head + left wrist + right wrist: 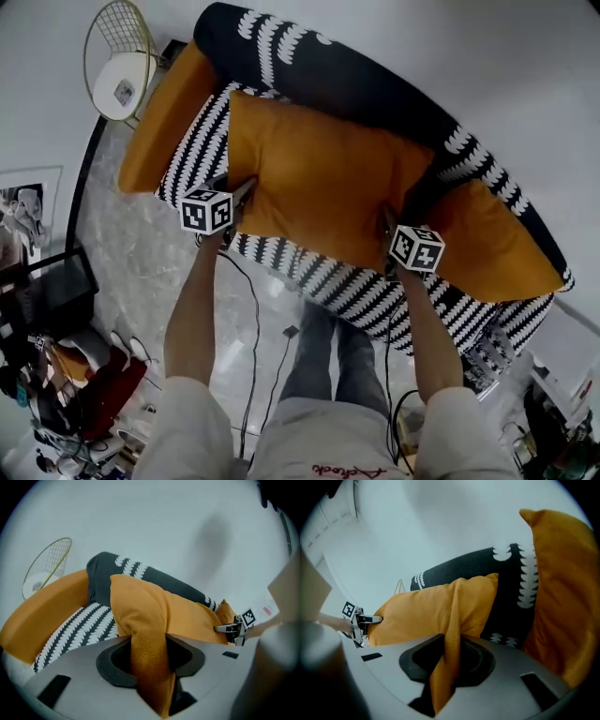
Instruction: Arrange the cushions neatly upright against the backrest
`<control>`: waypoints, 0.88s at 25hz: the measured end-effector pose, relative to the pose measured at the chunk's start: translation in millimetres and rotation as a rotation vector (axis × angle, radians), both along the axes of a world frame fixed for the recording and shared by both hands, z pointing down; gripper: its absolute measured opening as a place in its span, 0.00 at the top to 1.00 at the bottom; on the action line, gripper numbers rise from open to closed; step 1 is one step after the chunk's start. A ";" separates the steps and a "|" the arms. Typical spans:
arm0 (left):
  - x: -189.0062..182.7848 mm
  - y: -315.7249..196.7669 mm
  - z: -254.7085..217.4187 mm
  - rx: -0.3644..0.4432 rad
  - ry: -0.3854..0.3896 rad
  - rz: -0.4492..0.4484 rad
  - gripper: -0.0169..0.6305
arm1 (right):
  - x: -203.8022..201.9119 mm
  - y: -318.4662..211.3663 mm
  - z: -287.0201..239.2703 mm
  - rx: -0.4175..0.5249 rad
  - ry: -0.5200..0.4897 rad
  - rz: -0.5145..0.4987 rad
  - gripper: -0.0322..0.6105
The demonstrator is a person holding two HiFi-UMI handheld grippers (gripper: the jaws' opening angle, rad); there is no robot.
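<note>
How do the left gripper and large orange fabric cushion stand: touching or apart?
Touching. Left gripper view: the left gripper pinches a fold of the orange cushion.

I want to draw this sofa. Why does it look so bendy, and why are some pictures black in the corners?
Head view: the wide lens bends the sofa into a curve. Left gripper view and right gripper view: fisheye lenses make round pictures, the corners are black and the middle cushion bulges.

the middle cushion [319, 178] covers much of the sofa [309, 80] seat. its pinched cloth hides the pads of the left tool [150, 660] and right tool [449, 660]. the right cushion [562, 597] runs off the picture's edge.
</note>
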State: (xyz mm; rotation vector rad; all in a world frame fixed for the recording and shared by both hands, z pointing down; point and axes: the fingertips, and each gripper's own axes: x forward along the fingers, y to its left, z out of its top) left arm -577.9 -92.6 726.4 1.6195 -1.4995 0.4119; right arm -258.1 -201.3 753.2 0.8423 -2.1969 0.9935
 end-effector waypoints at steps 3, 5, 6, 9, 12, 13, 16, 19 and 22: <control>-11.8 -13.0 -32.9 0.057 -0.023 -0.009 0.69 | -11.9 -17.3 -34.9 0.066 -0.031 0.001 0.81; -17.3 -18.1 -51.1 0.088 -0.035 -0.014 0.68 | -17.5 -24.9 -54.7 0.102 -0.050 0.005 0.81; -19.1 -19.6 -58.5 0.101 -0.039 -0.016 0.68 | -19.2 -27.4 -63.3 0.119 -0.056 0.006 0.81; -22.1 -22.9 -75.5 0.134 -0.041 -0.014 0.68 | -21.2 -32.0 -87.3 0.187 -0.058 0.015 0.81; -19.6 -33.8 -85.7 0.167 -0.035 0.011 0.68 | -14.4 -34.4 -108.8 0.250 -0.053 0.063 0.81; -17.4 -38.9 -88.2 0.176 -0.034 0.027 0.68 | -10.0 -33.7 -114.2 0.262 -0.052 0.083 0.81; -4.1 -56.7 -94.4 0.198 -0.022 0.091 0.68 | 10.4 -27.8 -128.1 0.287 -0.046 0.152 0.81; 14.4 -76.7 -99.0 0.209 -0.004 0.151 0.68 | 33.6 -23.0 -139.5 0.299 -0.042 0.229 0.81; 30.1 -96.2 -102.6 0.212 0.001 0.199 0.68 | 51.5 -24.2 -147.7 0.312 -0.039 0.295 0.82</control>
